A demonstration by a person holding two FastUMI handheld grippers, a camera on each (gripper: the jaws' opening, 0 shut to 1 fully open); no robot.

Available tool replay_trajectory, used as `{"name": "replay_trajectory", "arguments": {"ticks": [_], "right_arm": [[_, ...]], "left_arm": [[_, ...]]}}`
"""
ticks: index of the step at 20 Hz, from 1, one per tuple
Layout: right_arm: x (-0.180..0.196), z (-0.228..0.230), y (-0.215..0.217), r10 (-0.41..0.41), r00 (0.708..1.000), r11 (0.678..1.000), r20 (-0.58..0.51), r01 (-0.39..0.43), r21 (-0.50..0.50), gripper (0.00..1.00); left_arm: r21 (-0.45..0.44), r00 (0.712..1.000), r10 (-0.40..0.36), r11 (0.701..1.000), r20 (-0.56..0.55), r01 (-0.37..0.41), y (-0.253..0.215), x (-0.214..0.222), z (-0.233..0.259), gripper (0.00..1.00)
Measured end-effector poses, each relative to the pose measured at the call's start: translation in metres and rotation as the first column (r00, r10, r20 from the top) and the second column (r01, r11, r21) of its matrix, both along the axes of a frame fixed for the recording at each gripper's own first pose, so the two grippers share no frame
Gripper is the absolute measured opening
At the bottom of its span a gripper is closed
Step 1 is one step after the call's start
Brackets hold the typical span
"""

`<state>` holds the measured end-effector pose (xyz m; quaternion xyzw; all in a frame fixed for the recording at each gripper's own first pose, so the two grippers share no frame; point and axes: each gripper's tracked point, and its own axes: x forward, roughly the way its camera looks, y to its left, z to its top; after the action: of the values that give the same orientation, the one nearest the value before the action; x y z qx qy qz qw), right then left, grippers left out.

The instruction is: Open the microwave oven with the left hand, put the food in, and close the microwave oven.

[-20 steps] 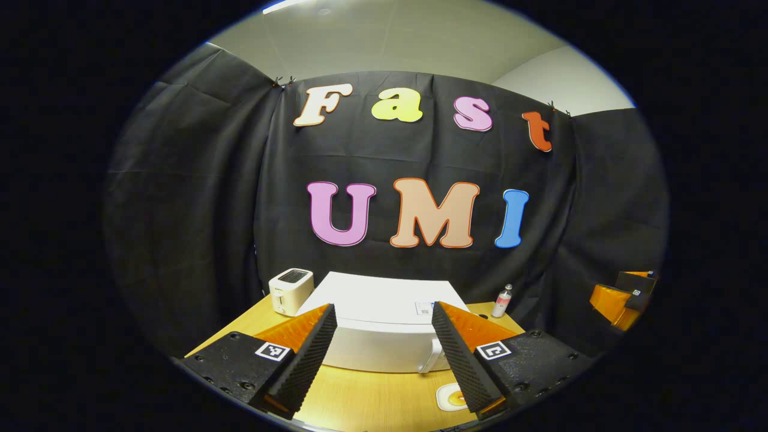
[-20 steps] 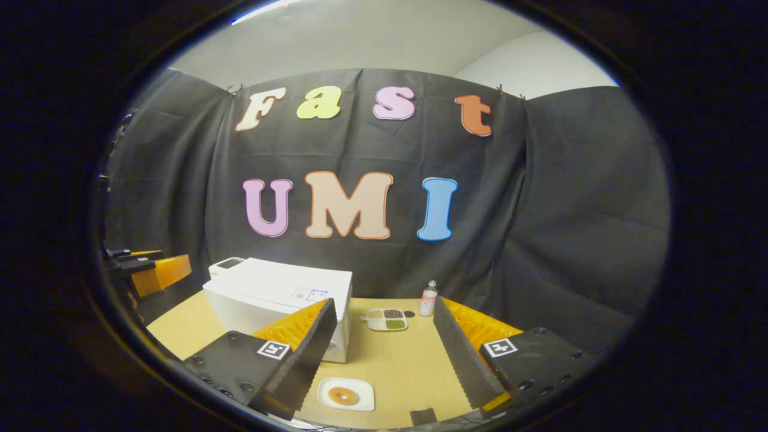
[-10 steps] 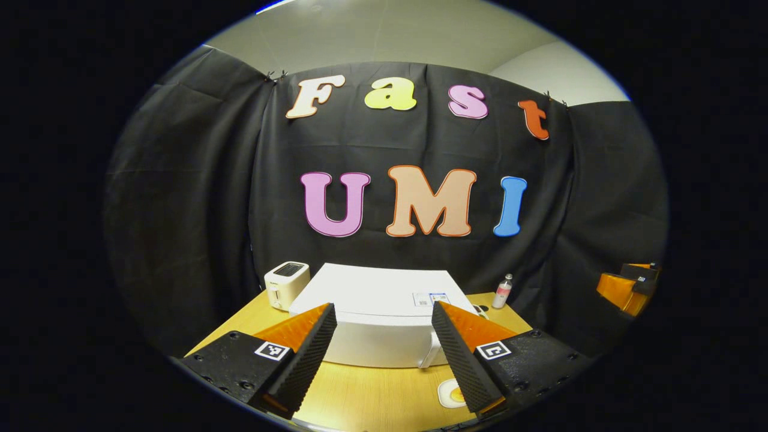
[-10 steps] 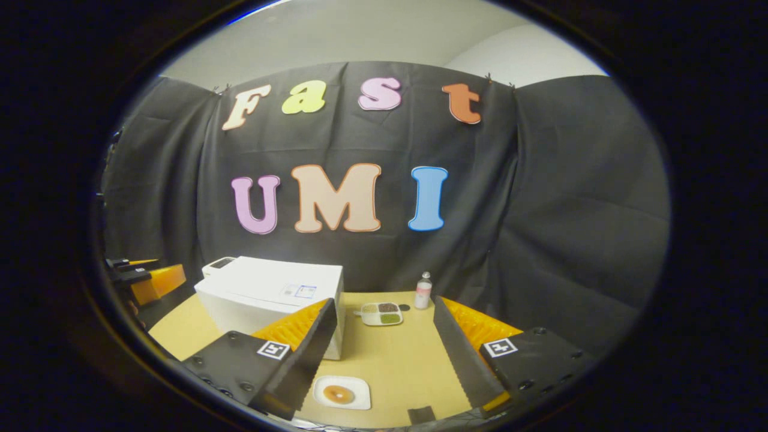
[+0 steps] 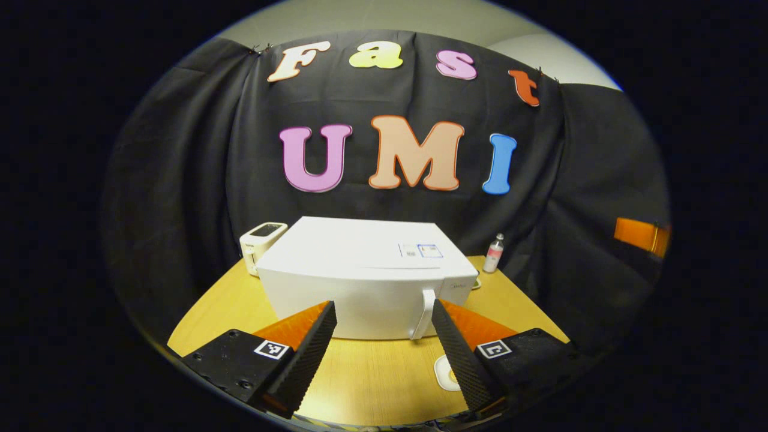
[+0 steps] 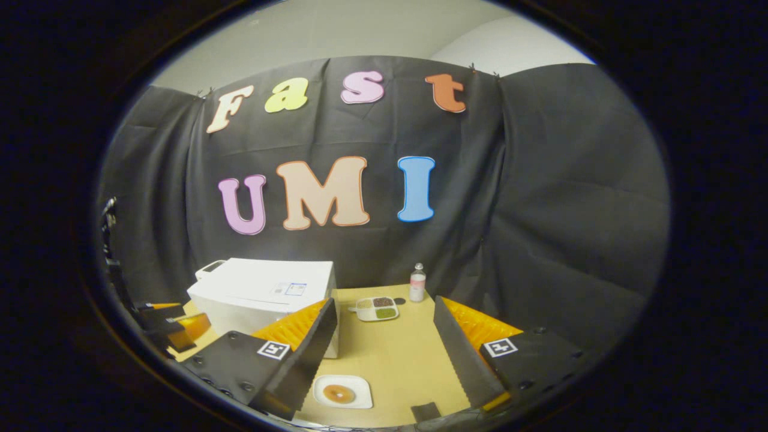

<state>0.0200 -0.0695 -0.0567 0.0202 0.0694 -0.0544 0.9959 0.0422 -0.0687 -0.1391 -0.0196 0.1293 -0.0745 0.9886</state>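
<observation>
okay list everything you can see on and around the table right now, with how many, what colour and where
microwave oven: one, white, middle of the table, door shut
door handle: one, white, right end of the front
toaster: one, cream, behind the oven's left corner
bottle: one, clear with pinkish label, back by the cloth
divided tray: one, white, right of the oven
plate: one, white, brown food on it, near edge
table: one, light wood
left tool: one, open, facing the oven front
right tool: one, open, above the plate

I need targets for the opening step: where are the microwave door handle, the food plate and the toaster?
microwave door handle (image 5: 423,314), left gripper view, mid-bar.
food plate (image 6: 360,396), right gripper view, rim right of the food.
toaster (image 5: 253,245), left gripper view, front face.
</observation>
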Motion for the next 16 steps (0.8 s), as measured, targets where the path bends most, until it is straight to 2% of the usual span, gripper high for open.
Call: {"name": "replay_trajectory", "arguments": {"ticks": [3,4,9,12,16], "right_arm": [[-0.002,-0.008,-0.008,-0.03,0.999,1.0,-0.01,0.03,0.001,0.97],[-0.004,-0.01,-0.011,-0.039,0.999,0.999,-0.016,0.039,0.005,1.0],[-0.008,-0.022,-0.014,-0.064,0.997,0.998,-0.038,0.064,0.013,1.0],[-0.01,-0.025,-0.019,-0.087,0.995,0.996,-0.046,0.086,-0.017,0.97],[-0.012,-0.029,-0.022,-0.114,0.992,0.994,-0.063,0.114,-0.002,0.97]], "left_arm": [[-0.009,0.997,-0.035,0.999,-0.074,0.035,-0.01,0.004,-0.038,0.98],[0.005,0.995,-0.044,0.999,-0.086,0.045,-0.013,0.008,-0.048,0.98],[0.076,0.987,-0.09,0.992,-0.129,0.101,-0.033,0.028,-0.09,0.98],[0.075,0.981,-0.115,0.989,-0.158,0.128,-0.048,0.045,-0.109,0.98],[0.033,0.97,-0.147,0.987,-0.192,0.156,-0.066,0.068,-0.128,0.98]]}}
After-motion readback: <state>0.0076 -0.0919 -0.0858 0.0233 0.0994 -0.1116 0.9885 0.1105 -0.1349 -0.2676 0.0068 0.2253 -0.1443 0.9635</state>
